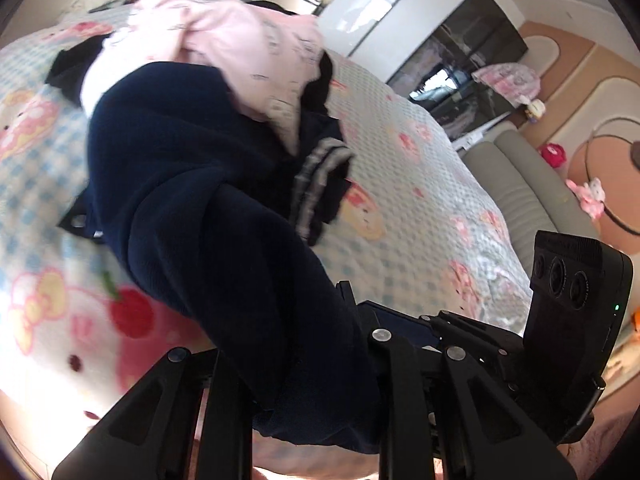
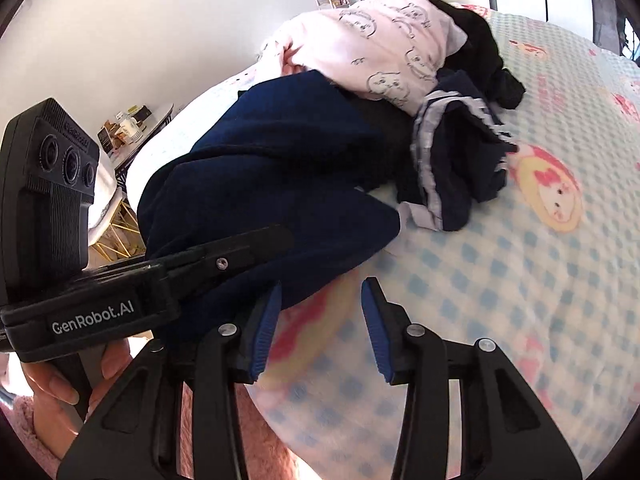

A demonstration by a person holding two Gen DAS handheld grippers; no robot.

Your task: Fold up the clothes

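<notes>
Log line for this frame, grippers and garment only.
left gripper: shut on navy garment | right gripper: open, empty | pink garment: atop pile

Navy garment point(image 2: 272, 168) plain dark blue. Pink top point(image 2: 384, 52) carries grey cartoon outlines. Striped piece point(image 2: 452, 168) navy, white bands. Blanket point(image 2: 520, 280) blue-white check, pink cartoon faces. Pads point(image 2: 264, 332) blue.

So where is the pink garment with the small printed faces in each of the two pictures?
Left wrist view: the pink garment lies at the upper middle, on top of the pile, above the navy garment.
Right wrist view: the pink garment is at the upper middle, again behind the navy garment.
Shared landmark: the white-striped navy piece beside it, on the checked blanket.
</notes>
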